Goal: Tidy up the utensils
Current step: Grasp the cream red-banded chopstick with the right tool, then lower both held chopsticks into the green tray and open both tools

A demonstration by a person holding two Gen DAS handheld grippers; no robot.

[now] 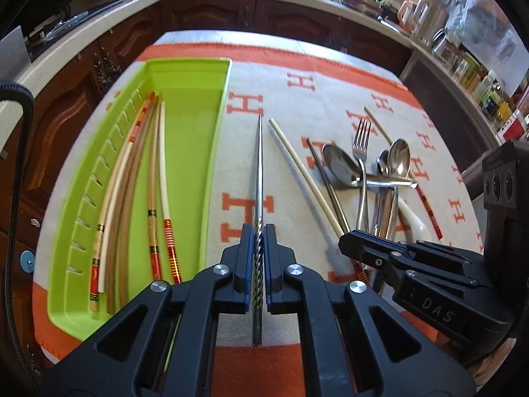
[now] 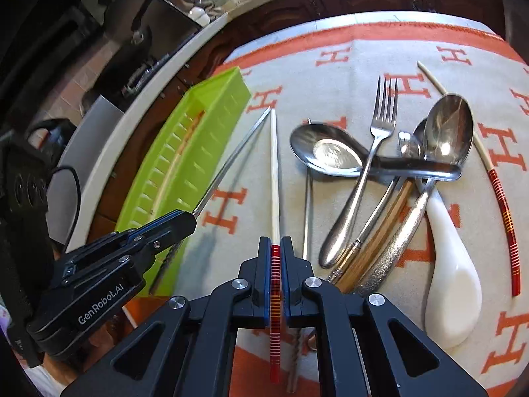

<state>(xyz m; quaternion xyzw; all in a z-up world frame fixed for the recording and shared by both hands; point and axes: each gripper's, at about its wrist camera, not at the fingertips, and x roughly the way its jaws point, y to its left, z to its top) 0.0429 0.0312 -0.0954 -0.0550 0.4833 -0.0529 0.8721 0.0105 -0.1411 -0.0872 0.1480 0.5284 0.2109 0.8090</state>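
My left gripper [image 1: 259, 231] is shut on a silver metal chopstick [image 1: 260, 165] with a twisted handle, held above the cloth just right of the green tray [image 1: 185, 165]. It also shows in the right wrist view [image 2: 188, 221]. The tray holds several wooden and red-ended chopsticks [image 1: 158, 165]. My right gripper [image 2: 275, 244] is shut on a cream chopstick with a red striped end [image 2: 274, 172]; in the left wrist view it [image 1: 350, 236] sits beside the utensil pile. A fork [image 2: 380, 132], metal spoons [image 2: 330, 152] and a white ceramic spoon [image 2: 449, 281] lie heaped on the right.
An orange and cream H-pattern cloth [image 1: 297, 99] covers the table. Another red-ended chopstick [image 2: 506, 218] lies at the far right and a second metal chopstick [image 2: 307, 211] lies by the pile. Dark cabinets and a counter with jars [image 1: 463, 63] ring the table.
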